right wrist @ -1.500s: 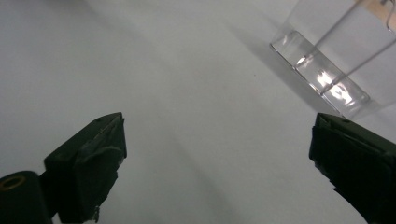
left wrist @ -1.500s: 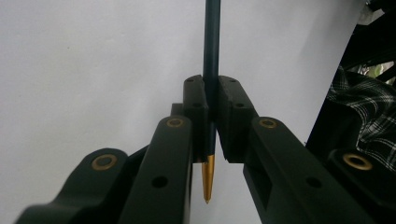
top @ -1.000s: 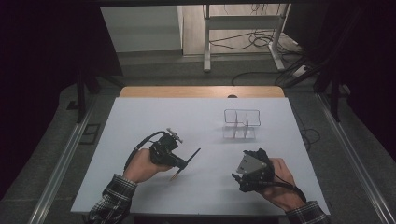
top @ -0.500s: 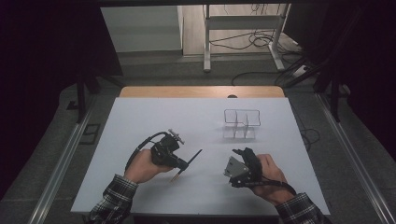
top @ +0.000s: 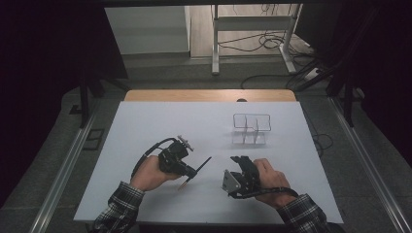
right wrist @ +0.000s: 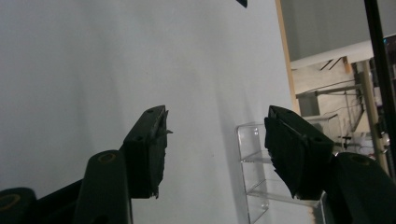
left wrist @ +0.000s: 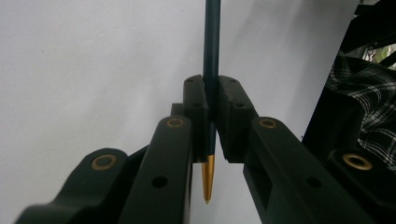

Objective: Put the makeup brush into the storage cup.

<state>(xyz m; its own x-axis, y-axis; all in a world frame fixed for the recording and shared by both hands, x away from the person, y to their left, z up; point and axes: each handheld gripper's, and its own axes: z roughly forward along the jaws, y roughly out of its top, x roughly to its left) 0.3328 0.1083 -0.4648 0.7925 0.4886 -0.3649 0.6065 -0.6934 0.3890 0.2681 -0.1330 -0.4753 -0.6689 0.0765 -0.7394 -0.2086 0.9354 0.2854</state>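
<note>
Left gripper (top: 190, 171) low over the table, jaws clamped, right gripper (top: 236, 165) empty, jaws just been closing, half apart

The person wears a dark plaid shirt with white checks, its sleeves (top: 120, 208) reaching the wrists. Each hand carries a black gripper: the left gripper (top: 192, 172) trails a looped black cable; brass-ringed screws stud the right gripper's (right wrist: 215, 154) black jaws.

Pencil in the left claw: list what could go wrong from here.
1. The left claw pinches the pencil close to its gold tip, so the long shaft sticks far out; it may pivot or slip.
2. The clear acrylic holder looks light; a nudge from the shaft could shift or tip it.
3. The right claw, jaws just closing on nothing, could knock the pencil.
</note>
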